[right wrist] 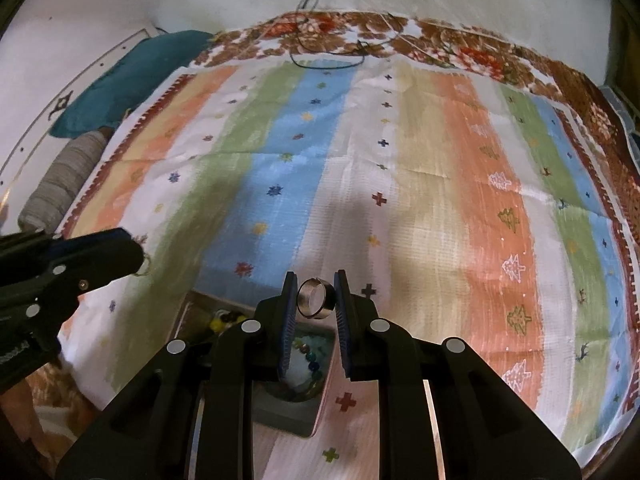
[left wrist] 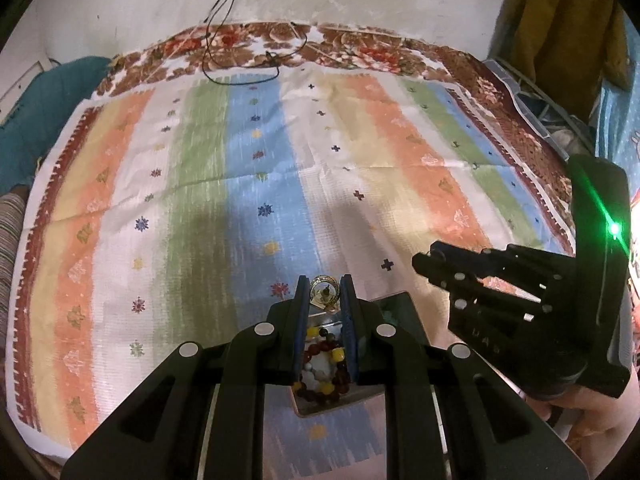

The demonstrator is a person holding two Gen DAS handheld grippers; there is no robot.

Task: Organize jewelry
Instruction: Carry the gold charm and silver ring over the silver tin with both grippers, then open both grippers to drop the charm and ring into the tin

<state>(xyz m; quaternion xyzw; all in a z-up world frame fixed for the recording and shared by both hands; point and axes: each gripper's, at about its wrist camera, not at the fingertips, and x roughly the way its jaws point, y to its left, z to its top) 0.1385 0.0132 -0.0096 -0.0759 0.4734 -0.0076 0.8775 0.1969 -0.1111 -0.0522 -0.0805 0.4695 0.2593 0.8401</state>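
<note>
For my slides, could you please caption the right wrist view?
Right gripper pinches a silver ring above the jewelry tray.

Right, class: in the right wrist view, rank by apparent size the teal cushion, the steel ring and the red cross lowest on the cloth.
1. Teal cushion
2. Steel ring, enlarged by nearness
3. Red cross

Both handheld grippers, the left gripper (left wrist: 325, 294) and the right gripper (right wrist: 316, 292), are matte black plastic with blue ribbed finger pads (left wrist: 349, 320), round silver pivot screws and a green indicator light.
</note>
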